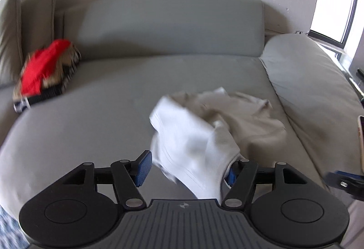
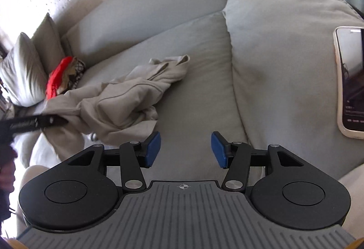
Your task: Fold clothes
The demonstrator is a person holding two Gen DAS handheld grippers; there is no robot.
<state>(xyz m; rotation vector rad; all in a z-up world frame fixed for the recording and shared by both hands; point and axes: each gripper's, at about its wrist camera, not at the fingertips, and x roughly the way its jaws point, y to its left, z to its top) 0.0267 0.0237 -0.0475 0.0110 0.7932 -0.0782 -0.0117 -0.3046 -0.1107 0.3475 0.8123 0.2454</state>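
The left gripper (image 1: 186, 168) has its jaws spread wide, a pale fold of the beige garment (image 1: 238, 119) draped between them on the sofa seat (image 1: 102, 94). The right gripper (image 2: 185, 150) gapes empty, the garment lying just left of its jaws.

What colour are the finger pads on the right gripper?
Blue pads on black linkages; the right wrist view shows them best.

Bright daylight from the window (image 1: 334, 5) (right side), motion blur, fisheye-bent edges.
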